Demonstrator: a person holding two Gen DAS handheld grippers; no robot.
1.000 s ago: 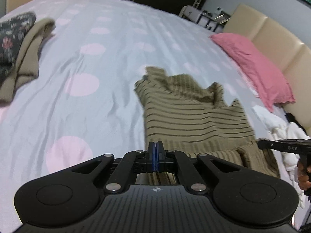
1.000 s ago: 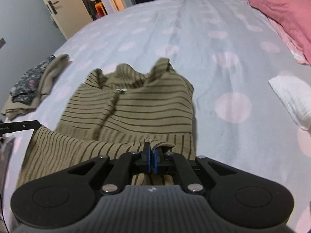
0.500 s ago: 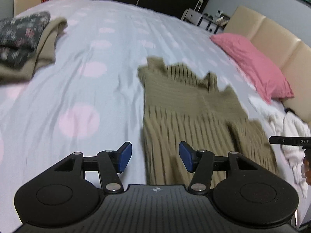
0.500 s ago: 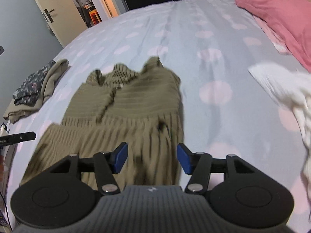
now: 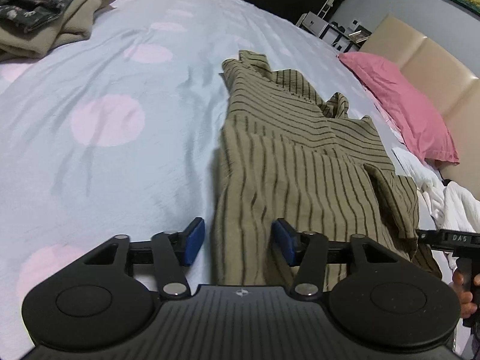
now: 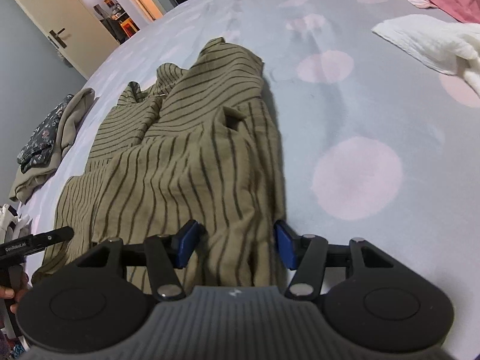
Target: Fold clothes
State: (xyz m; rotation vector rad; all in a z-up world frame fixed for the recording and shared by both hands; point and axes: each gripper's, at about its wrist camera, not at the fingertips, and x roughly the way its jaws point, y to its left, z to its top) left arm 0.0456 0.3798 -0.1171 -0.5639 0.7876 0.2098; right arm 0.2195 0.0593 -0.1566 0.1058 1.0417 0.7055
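An olive garment with dark stripes [image 5: 300,156] [image 6: 186,156] lies spread on the bed, its lower half folded up over the upper half. My left gripper [image 5: 238,243] stands open over the garment's near left edge, blue pads apart with cloth below the gap. My right gripper [image 6: 235,244] is open too, low over the near right edge. Neither holds the cloth. In the left wrist view the other gripper [image 5: 450,237] and a hand show at the right edge. The right wrist view catches the left one [image 6: 33,241] at its left edge.
The bedsheet [image 5: 120,150] is pale blue with pink dots. A folded pile of beige and dark floral clothes [image 5: 45,15] [image 6: 51,138] sits at the far left. White cloth [image 6: 429,42] [image 5: 444,192] lies to the right, beside a pink pillow [image 5: 402,102] and beige headboard.
Both grippers were shut on the garment's hem a second ago. They have opened and let it go, and the folded-over cloth now rests on the bed. Both views have dropped closer.
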